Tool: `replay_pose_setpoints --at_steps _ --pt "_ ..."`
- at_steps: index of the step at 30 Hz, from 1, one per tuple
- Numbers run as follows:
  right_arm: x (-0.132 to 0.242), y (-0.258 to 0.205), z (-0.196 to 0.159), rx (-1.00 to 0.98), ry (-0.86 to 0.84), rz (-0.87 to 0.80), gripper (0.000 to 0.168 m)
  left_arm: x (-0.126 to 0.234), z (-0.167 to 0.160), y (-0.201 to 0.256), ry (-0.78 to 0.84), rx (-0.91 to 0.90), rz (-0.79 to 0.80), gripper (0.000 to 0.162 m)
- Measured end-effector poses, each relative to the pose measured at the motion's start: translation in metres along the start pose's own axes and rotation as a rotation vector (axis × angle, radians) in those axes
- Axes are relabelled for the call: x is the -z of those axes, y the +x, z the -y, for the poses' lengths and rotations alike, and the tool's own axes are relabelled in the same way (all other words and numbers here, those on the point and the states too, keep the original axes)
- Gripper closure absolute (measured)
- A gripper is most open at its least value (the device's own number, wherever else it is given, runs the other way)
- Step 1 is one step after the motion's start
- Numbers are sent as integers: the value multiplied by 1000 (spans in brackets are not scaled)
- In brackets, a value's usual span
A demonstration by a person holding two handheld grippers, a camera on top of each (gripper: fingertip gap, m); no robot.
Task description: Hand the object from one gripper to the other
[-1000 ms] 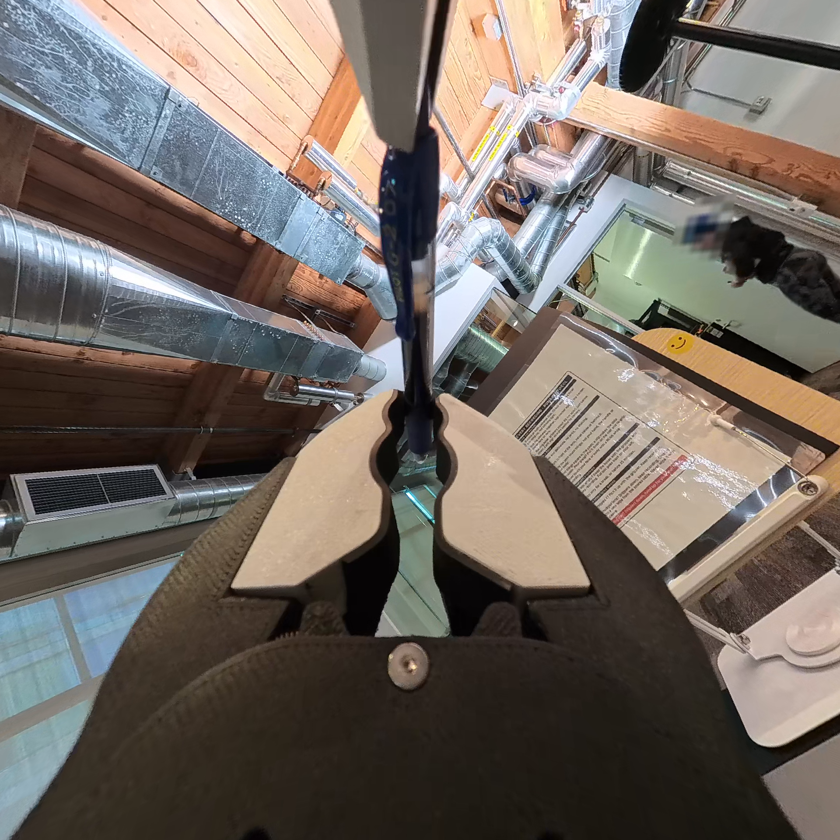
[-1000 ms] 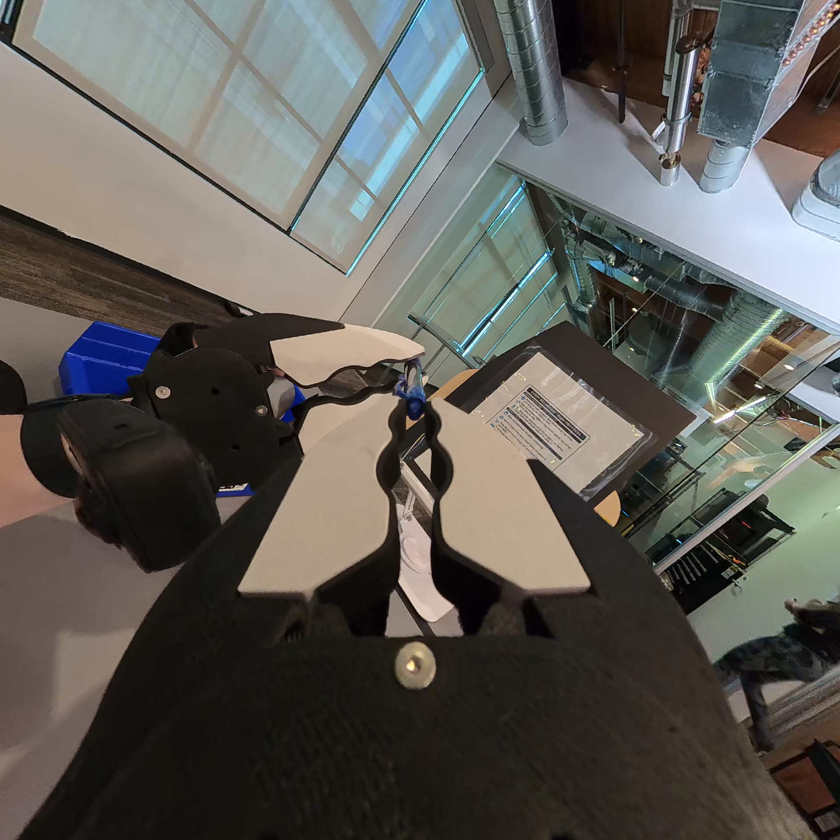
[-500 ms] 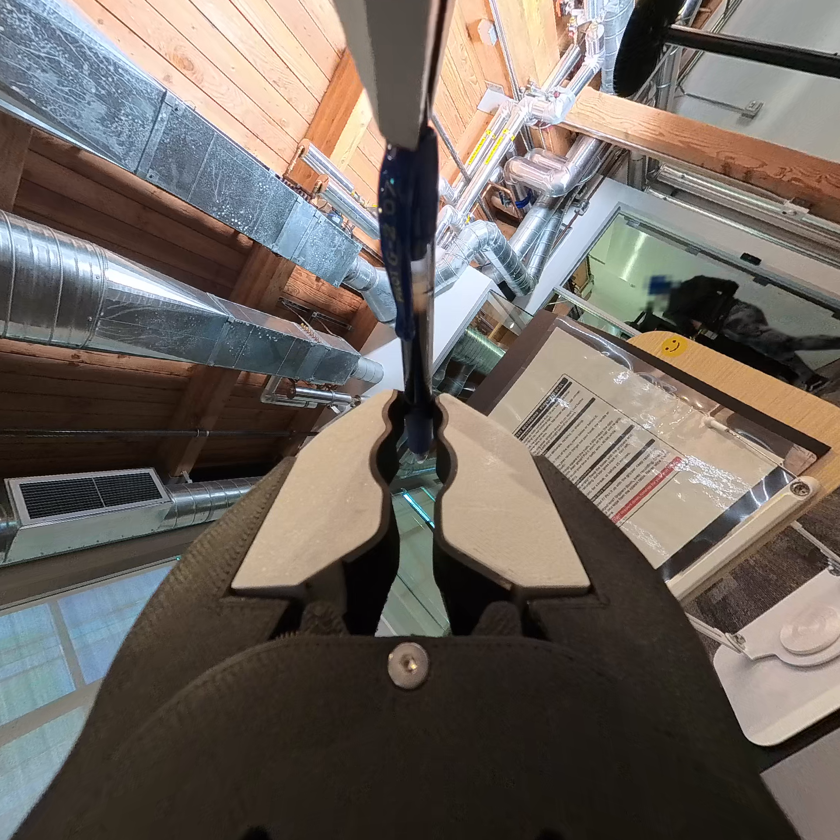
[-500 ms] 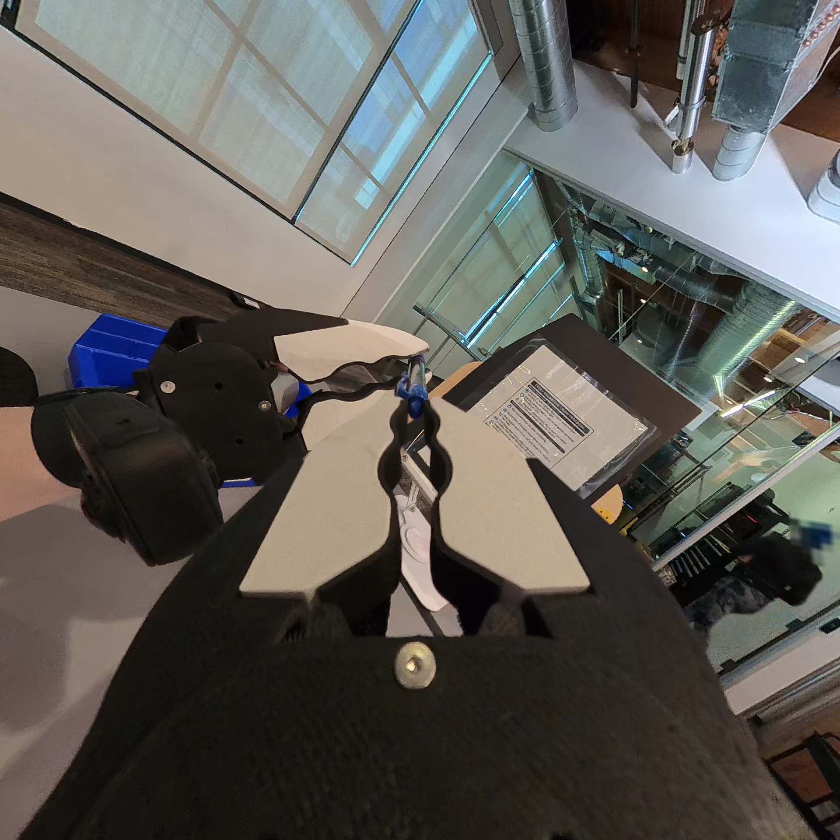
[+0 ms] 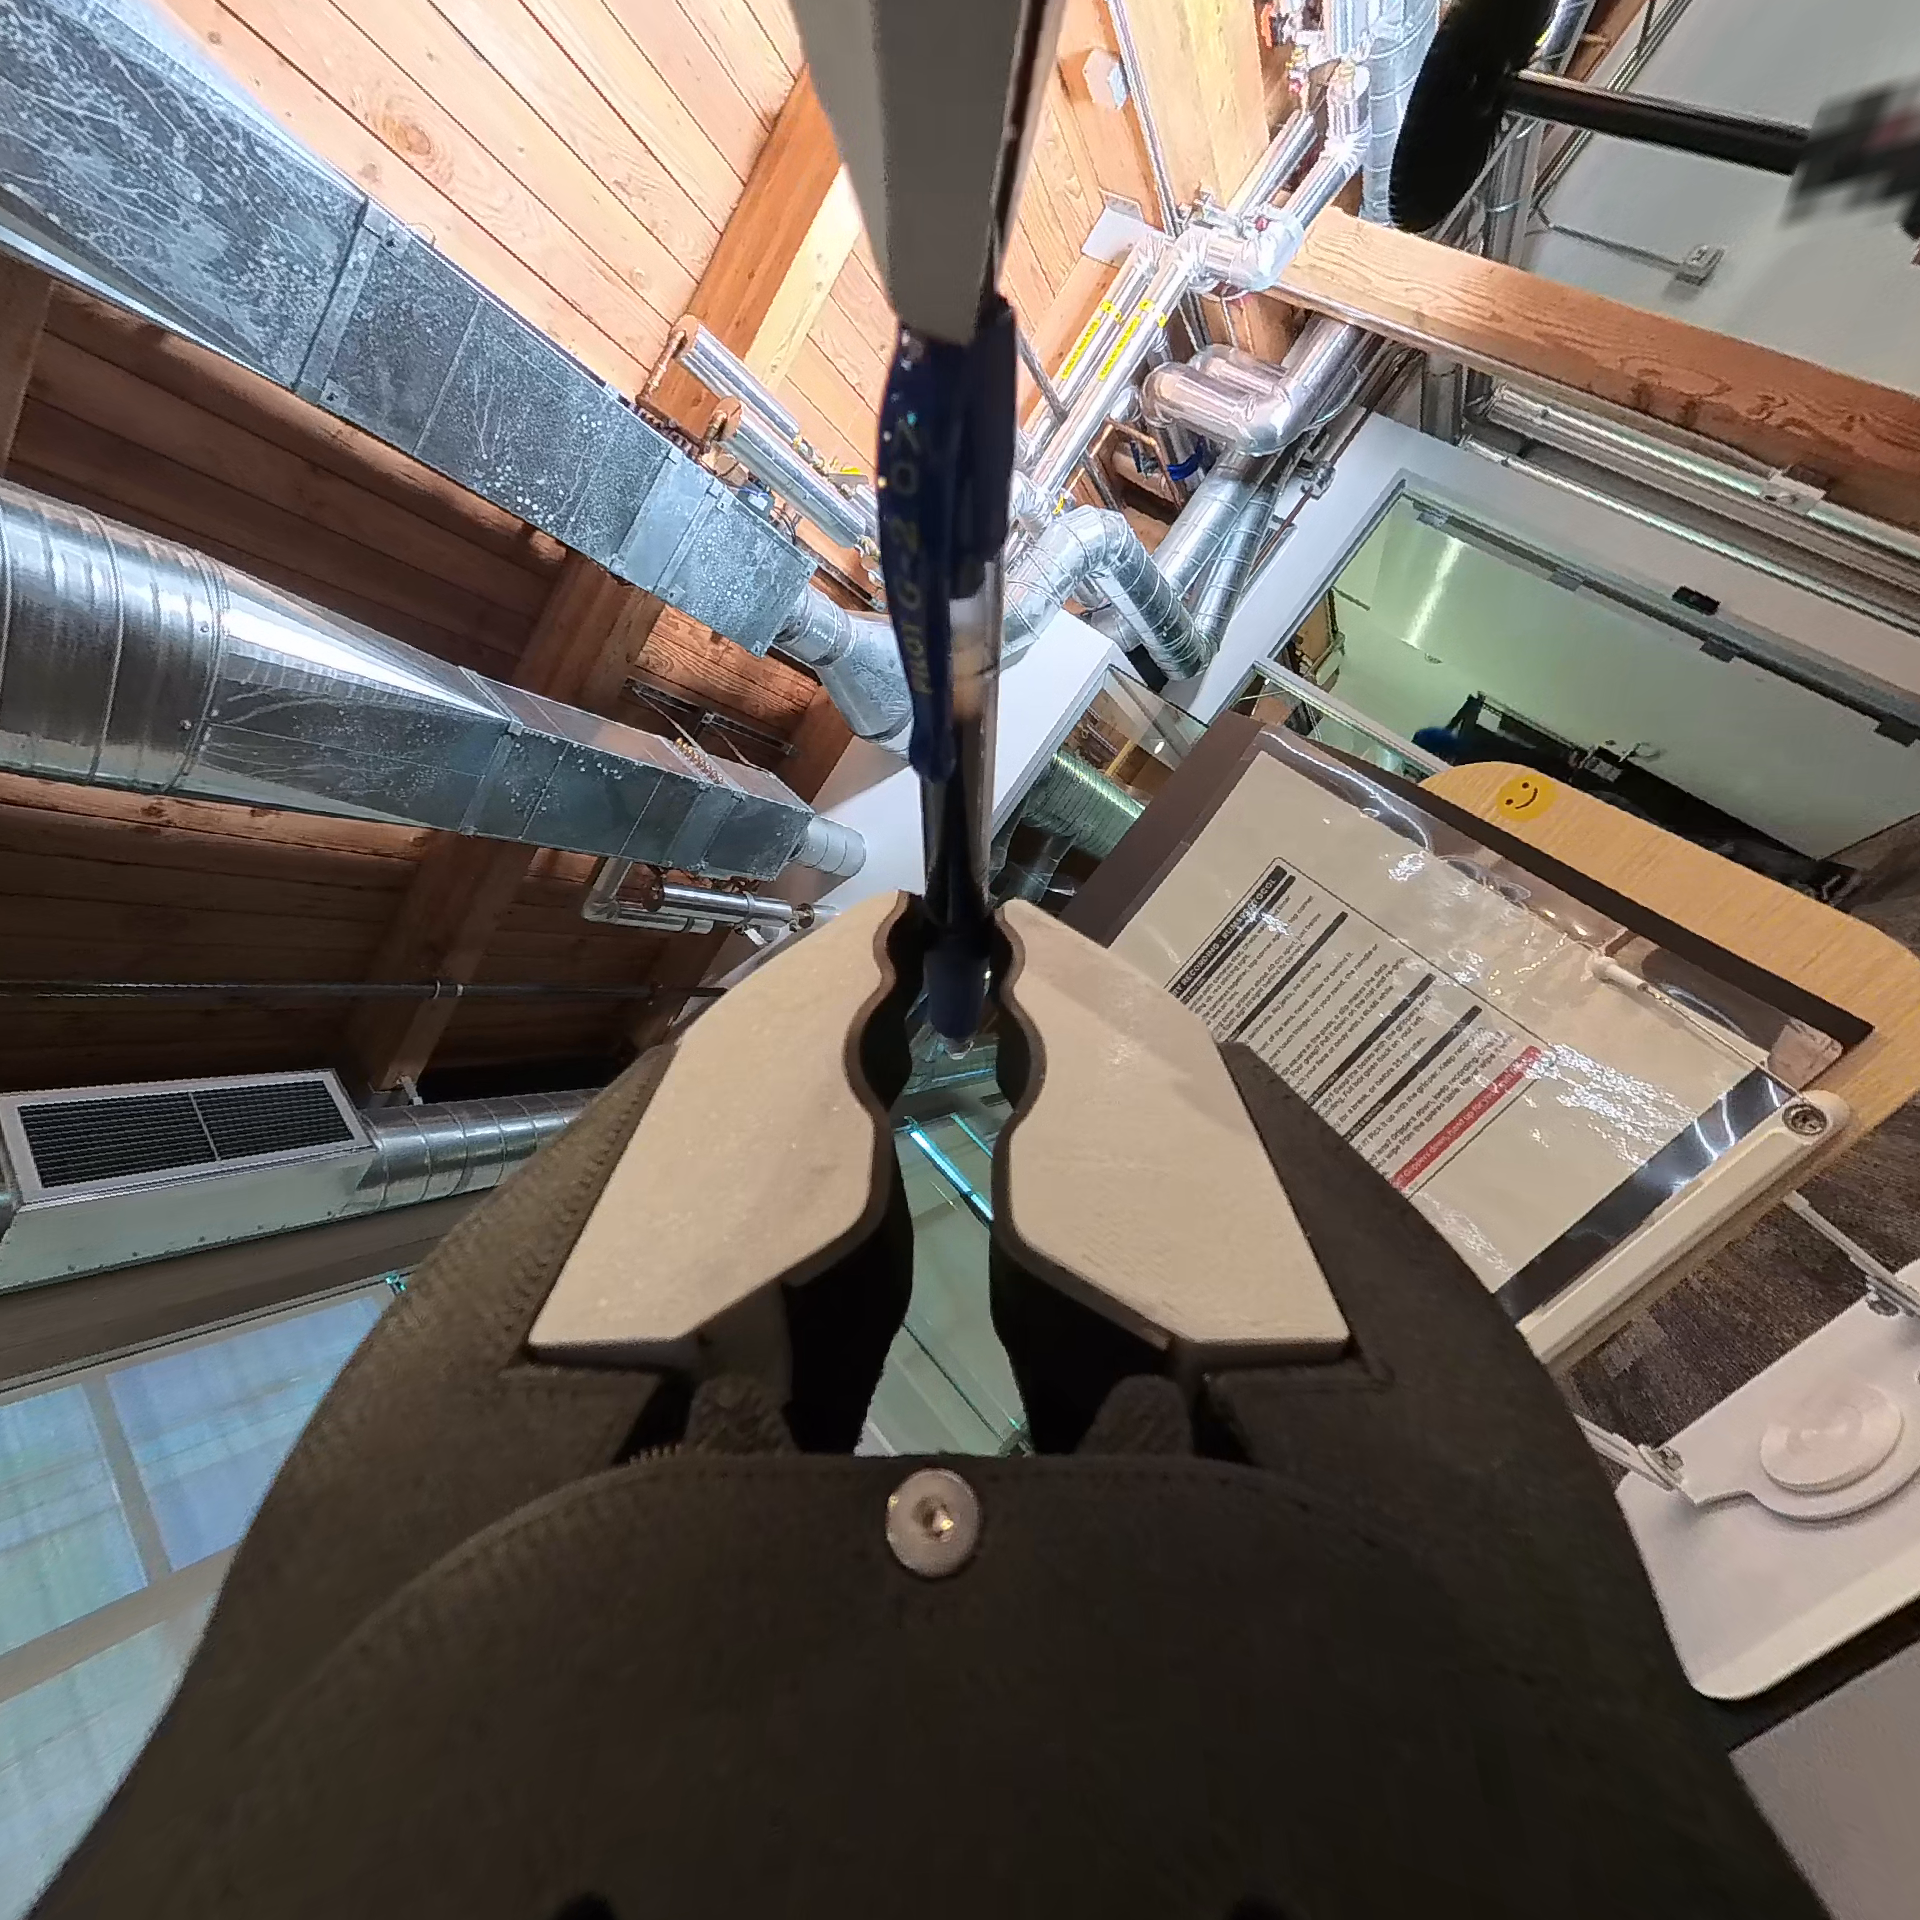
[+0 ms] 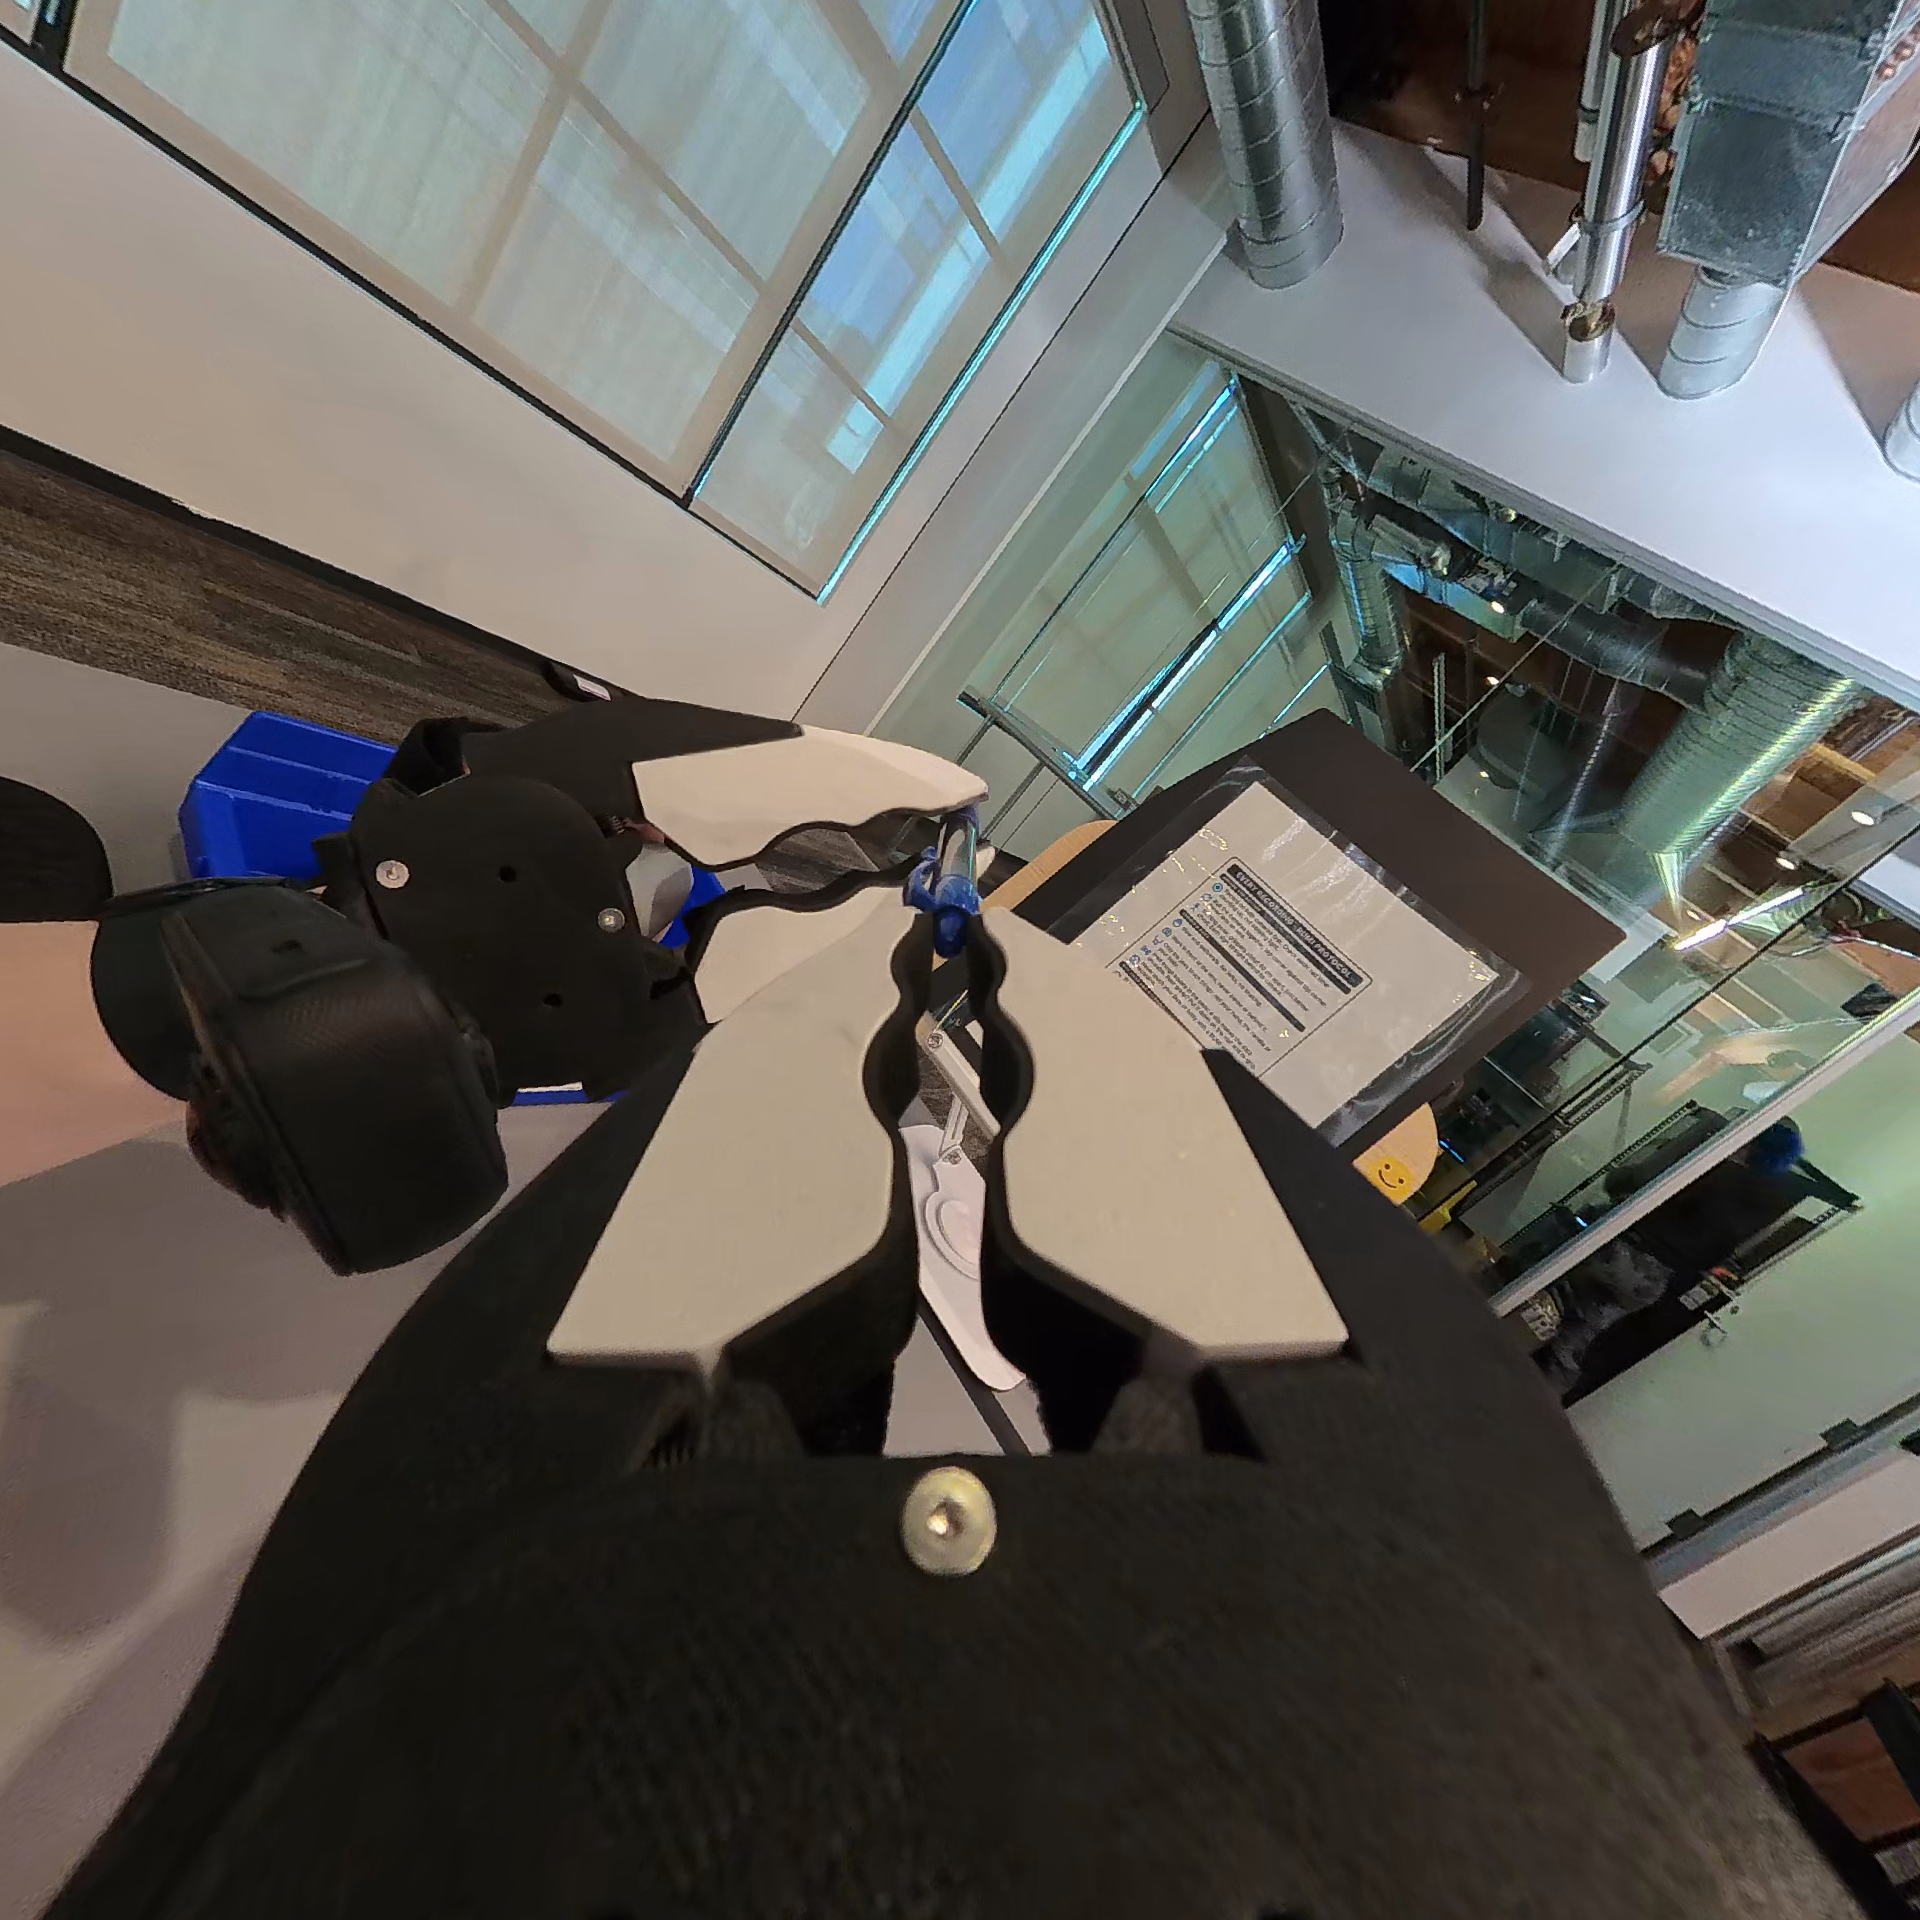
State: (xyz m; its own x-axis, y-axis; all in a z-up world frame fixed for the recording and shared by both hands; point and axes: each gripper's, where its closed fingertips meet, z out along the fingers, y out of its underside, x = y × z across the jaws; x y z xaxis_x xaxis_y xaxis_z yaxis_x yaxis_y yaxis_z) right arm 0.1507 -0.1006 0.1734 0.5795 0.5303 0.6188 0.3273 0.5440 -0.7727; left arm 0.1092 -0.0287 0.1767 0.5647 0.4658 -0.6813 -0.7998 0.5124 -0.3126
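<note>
A blue pen point(image 5: 940, 582) is held in the air between both grippers. In the left wrist view, my left gripper point(image 5: 953, 935) is shut on the pen's lower end. The pen runs up to the right gripper's pale finger point(image 5: 914, 156) at the top edge. In the right wrist view, my right gripper point(image 6: 940, 935) is shut on the pen point(image 6: 948, 914) at its tips. The left gripper point(image 6: 951, 842) comes in from the left, and its two fingers close around the same pen just beyond my tips. A hand point(image 6: 52, 1039) holds the left gripper.
A blue bin point(image 6: 260, 790) stands on the grey table point(image 6: 156, 1351) behind the left gripper. A dark board with a laminated sheet point(image 5: 1455, 1039) stands ahead on a white stand base point(image 5: 1787, 1507). Beyond it is a wooden table point(image 5: 1662, 883). Ducts and windows fill the background.
Both grippers keep their hold on the pen and the jaw gaps look the same. The views have tilted slightly. A person in the background has walked on.
</note>
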Motion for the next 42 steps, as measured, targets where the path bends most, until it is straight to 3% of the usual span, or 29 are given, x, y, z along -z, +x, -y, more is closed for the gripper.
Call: replay_pose_setpoints --at_steps 6,17,24,28,32,38,42 --pt "1 2 -1 31 -13 -14 161 0 1 7 -7 -12 -12 151" --pt "-1 8 -6 115 -41 -76 161 3 16 9 65 123 -36 113" --pt "19 56 -26 136 -121 -219 161 9 30 11 160 170 -115 106" --pt "70 126 -67 53 -264 -383 161 9 28 14 147 89 -134 114" --pt "135 179 -132 -160 -422 -502 161 8 23 0 128 143 -132 117" --pt "196 201 -235 -364 -714 -576 161 8 4 -8 55 129 -227 118" --pt "208 206 -292 -508 -776 -611 161 8 -5 -16 19 120 -232 119"
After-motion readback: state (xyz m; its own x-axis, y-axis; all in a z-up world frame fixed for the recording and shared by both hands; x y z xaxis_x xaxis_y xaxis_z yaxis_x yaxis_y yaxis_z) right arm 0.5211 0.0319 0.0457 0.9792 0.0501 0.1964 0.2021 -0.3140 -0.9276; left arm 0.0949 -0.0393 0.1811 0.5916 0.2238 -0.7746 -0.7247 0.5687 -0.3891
